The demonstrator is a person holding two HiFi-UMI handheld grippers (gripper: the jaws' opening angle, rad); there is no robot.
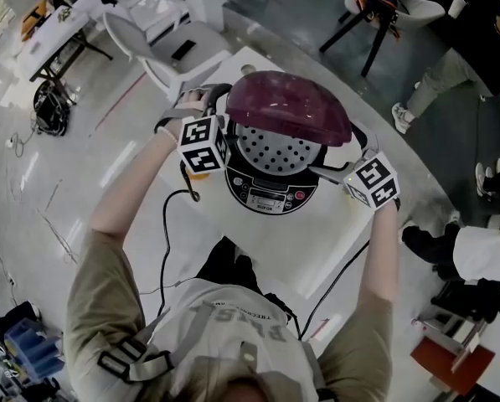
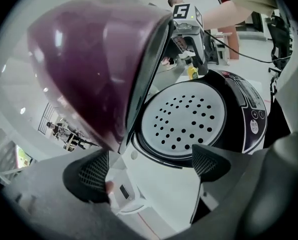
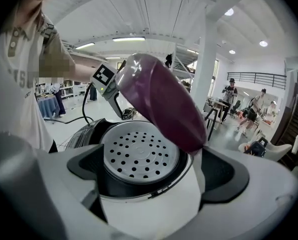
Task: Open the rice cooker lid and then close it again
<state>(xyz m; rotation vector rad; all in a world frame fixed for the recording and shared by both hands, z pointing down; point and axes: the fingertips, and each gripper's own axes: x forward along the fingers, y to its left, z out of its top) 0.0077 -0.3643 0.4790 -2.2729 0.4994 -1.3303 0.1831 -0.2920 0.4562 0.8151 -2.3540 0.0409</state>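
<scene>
The rice cooker [image 1: 272, 182] stands on a white table [image 1: 317, 254] with its maroon lid [image 1: 287, 103] raised and tilted back. A perforated metal plate [image 1: 279, 149] shows inside, above the control panel [image 1: 270, 198]. My left gripper [image 1: 231, 141] is at the cooker's left side, open; its pads [image 2: 89, 176] straddle the white body [image 2: 158, 184] just under the lid [image 2: 89, 64]. My right gripper [image 1: 333, 172] is at the cooker's right side, also open, with the white rim [image 3: 149, 204] and perforated plate [image 3: 139, 156] between its pads [image 3: 223, 171]. Neither gripper clamps anything.
A white chair [image 1: 182, 44] stands behind the table on the left. Black cables [image 1: 167, 224] hang off the table's near edge. People sit at the right [image 1: 467, 69]. A red stool [image 1: 451, 363] is at the lower right, and bags lie on the floor [image 1: 50, 107].
</scene>
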